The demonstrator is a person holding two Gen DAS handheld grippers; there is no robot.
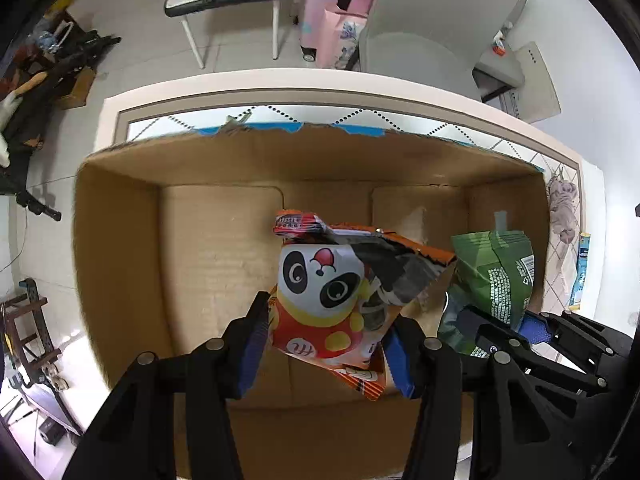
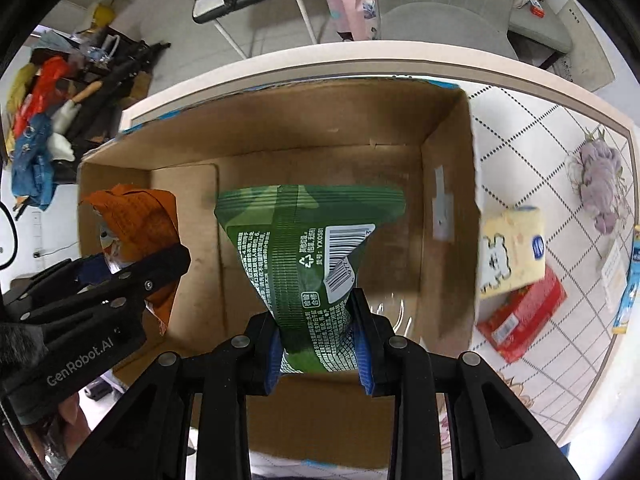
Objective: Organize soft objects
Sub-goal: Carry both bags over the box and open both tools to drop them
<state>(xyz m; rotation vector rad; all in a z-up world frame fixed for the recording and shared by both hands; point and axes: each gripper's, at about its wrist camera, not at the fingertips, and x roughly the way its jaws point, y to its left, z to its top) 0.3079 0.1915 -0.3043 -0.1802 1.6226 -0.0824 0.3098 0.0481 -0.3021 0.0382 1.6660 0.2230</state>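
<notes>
My left gripper (image 1: 326, 344) is shut on an orange snack bag with a panda print (image 1: 332, 292) and holds it over the open cardboard box (image 1: 120, 260). My right gripper (image 2: 320, 340) is shut on a green snack bag (image 2: 308, 248) and holds it over the same box (image 2: 444, 168). The green bag (image 1: 496, 276) and right gripper (image 1: 516, 334) show at the right of the left wrist view. The orange bag (image 2: 140, 216) and left gripper (image 2: 120, 272) show at the left of the right wrist view.
On the tiled table right of the box lie a yellow tissue pack (image 2: 512, 252), a red pack (image 2: 524, 316), a purple plush (image 2: 600, 184) and a blue-edged packet (image 2: 630, 280). A grey chair (image 1: 432, 20) and pink suitcase (image 1: 336, 4) stand beyond the table.
</notes>
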